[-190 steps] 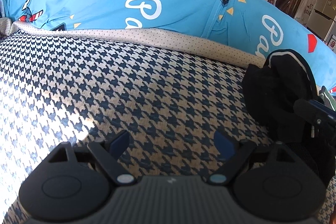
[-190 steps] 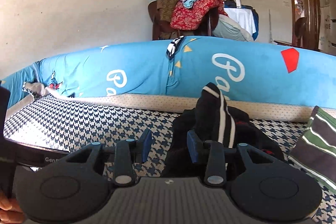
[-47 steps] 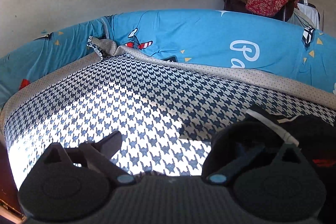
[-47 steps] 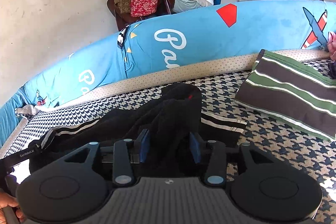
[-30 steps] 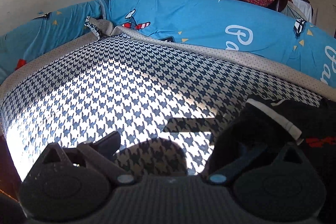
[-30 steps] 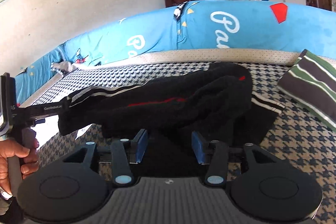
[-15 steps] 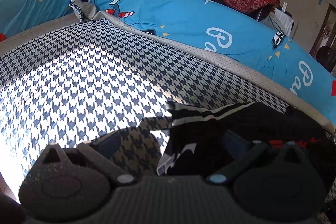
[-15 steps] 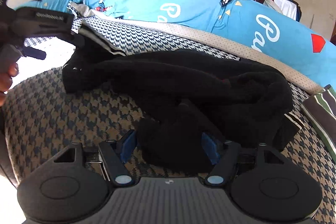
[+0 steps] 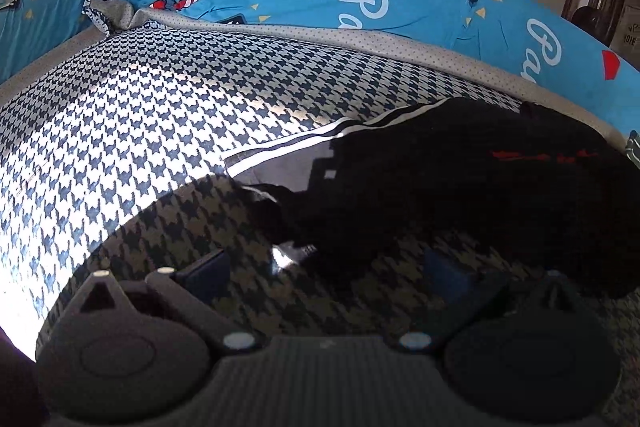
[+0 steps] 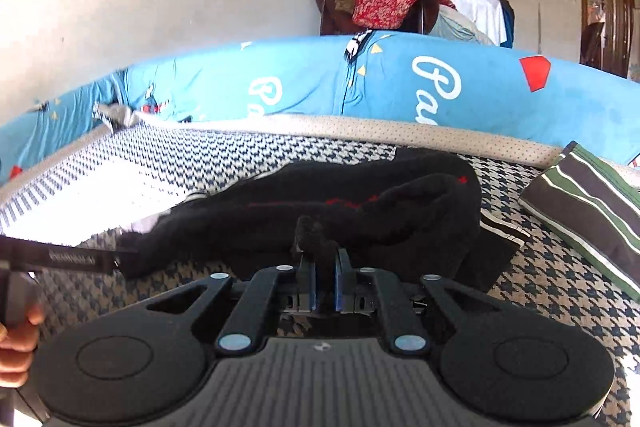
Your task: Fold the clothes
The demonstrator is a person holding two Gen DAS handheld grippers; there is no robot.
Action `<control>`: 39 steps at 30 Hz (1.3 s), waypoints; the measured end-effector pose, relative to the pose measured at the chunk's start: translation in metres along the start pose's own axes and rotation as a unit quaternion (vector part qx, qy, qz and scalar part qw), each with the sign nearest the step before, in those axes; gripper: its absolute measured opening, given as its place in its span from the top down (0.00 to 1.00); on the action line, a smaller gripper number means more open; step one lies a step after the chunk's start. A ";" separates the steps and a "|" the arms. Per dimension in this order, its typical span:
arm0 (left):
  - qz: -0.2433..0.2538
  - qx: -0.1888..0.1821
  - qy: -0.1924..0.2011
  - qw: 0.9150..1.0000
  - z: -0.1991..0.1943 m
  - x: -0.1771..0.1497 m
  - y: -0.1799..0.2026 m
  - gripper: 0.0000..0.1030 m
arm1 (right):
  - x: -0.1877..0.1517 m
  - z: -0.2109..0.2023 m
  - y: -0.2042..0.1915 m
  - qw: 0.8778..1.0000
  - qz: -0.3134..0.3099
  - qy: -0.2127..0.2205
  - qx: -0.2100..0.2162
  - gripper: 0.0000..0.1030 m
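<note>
The black garment [image 10: 360, 211] lies lengthwise left-right; right gripper [image 10: 323, 281] jaws pinch it, left gripper [image 9: 326, 269] jaws wide.

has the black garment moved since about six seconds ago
Yes. The black garment was a bunched heap near the green striped cushion; it now lies stretched leftward across the houndstooth cover, away from that cushion. The right tongs have just closed on a fold.

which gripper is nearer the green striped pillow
Right. The right gripper, jaws shut on the black garment, has the striped pillow just off to its side; the left gripper sits at the garment's far end.
</note>
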State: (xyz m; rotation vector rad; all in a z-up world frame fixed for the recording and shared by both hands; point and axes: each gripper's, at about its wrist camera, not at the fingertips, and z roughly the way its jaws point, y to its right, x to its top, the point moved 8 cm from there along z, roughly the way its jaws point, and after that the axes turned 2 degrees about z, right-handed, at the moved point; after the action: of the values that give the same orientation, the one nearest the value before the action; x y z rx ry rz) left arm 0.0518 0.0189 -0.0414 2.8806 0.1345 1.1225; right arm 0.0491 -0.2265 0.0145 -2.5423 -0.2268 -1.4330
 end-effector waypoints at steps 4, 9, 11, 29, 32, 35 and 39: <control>0.015 0.000 -0.011 1.000 0.003 -0.010 0.006 0.00 | 0.011 -0.032 0.008 0.999 0.029 0.044 0.002 0.96; 0.024 0.002 -0.021 0.999 0.005 -0.019 0.009 0.00 | 0.011 -0.051 0.021 0.997 0.051 0.052 -0.015 0.96; 0.027 0.004 -0.023 0.999 0.005 -0.023 0.010 0.00 | 0.010 -0.053 0.021 0.998 0.047 0.050 -0.012 0.96; 0.075 0.010 0.003 0.997 0.004 -0.036 0.014 0.00 | -0.037 0.015 -0.049 0.996 -0.078 -0.043 -0.024 0.27; 0.078 0.012 0.009 0.997 0.003 -0.037 0.014 0.00 | -0.047 0.032 -0.042 0.992 -0.078 -0.071 -0.064 0.27; 0.078 0.011 0.012 0.997 0.003 -0.039 0.015 0.00 | -0.053 0.040 -0.034 0.992 -0.060 -0.083 -0.075 0.45; 0.080 0.011 0.016 0.997 0.002 -0.039 0.014 0.00 | -0.059 0.041 -0.025 0.990 -0.046 -0.095 -0.088 0.78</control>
State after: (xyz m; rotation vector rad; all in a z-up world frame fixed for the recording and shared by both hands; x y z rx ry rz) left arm 0.0257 0.0008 -0.0677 2.9391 -0.0856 1.1999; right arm 0.0466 -0.1940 -0.0537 -2.8510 -0.2633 -1.2925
